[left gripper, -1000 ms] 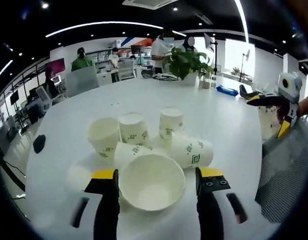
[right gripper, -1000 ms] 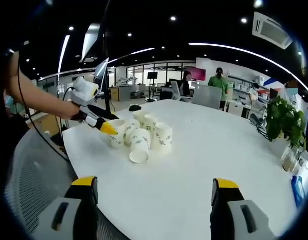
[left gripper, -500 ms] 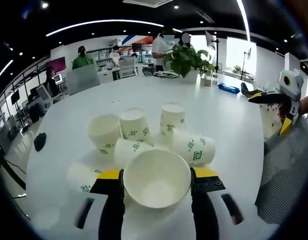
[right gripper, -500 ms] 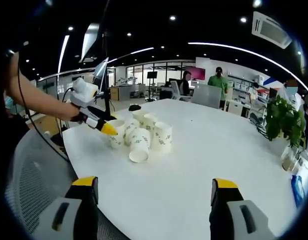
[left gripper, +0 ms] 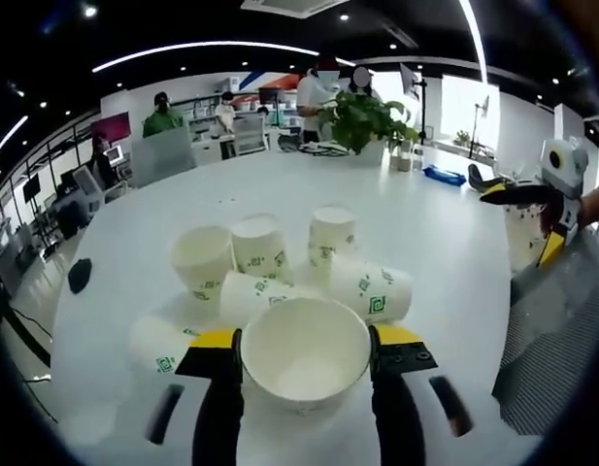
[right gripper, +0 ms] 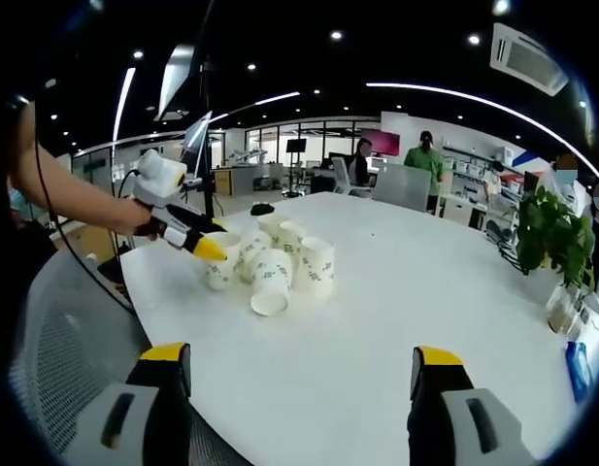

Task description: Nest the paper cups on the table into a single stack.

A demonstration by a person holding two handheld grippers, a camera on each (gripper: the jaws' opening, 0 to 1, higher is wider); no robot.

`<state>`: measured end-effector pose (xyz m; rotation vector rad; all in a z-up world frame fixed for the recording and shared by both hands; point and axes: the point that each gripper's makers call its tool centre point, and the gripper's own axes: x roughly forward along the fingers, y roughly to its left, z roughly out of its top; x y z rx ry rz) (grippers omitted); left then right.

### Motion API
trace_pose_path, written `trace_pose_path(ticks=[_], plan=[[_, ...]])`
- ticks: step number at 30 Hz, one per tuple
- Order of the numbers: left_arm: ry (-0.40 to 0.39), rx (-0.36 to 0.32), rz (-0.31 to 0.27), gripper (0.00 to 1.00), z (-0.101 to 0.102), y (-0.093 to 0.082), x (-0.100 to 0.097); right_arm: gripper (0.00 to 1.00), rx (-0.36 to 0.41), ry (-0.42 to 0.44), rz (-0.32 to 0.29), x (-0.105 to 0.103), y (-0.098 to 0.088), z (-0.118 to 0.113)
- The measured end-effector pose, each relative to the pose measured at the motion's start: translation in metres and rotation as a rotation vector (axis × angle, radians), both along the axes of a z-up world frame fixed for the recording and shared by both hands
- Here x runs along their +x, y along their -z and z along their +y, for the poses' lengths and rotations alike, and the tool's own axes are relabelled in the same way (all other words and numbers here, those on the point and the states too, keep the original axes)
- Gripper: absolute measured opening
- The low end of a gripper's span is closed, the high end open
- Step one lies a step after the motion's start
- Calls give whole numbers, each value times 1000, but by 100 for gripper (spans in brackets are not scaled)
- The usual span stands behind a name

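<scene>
Left gripper jaws clamped on a white paper cup with green logo, mouth facing the camera, held just short of the cluster of matching cups on the round white bench (some upright, some lying over). Right gripper jaws wide apart, holding nothing, well back from the cups, so the left is nearer.

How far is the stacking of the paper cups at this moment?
Nothing looks nested yet. In hand: the left gripper is shut on one cup, mouth toward the camera. Left: the other cups sit loose on the table, some upright, some lying. The right gripper is open, away from them.
</scene>
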<state>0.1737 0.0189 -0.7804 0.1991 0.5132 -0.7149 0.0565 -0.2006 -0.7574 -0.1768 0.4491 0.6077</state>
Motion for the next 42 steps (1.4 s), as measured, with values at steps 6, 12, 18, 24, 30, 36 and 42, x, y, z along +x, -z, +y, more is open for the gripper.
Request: trace_pose_path(ticks=[6, 12, 18, 24, 30, 36, 42], plan=[[9, -10, -9, 51, -5, -4, -4, 95, 1, -5, 1, 0, 0, 1], [30, -19, -8, 50, -16, -6, -12, 95, 1, -7, 1, 0, 2, 0], [61, -32, -14, 50, -29, -10, -19, 95, 0, -7, 3, 0, 3, -1], [102, -44, -19, 50, -49, -13, -27, 95, 1, -5, 3, 0, 2, -1], [139, -60, -20, 50, -62, -12, -32, 94, 2, -1, 2, 0, 2, -1], [168, -69, -29, 50, -74, -12, -39, 94, 4, 2, 3, 1, 1, -1], [193, -85, -26, 50, -86, -8, -44, 94, 4, 9, 1, 1, 0, -1]])
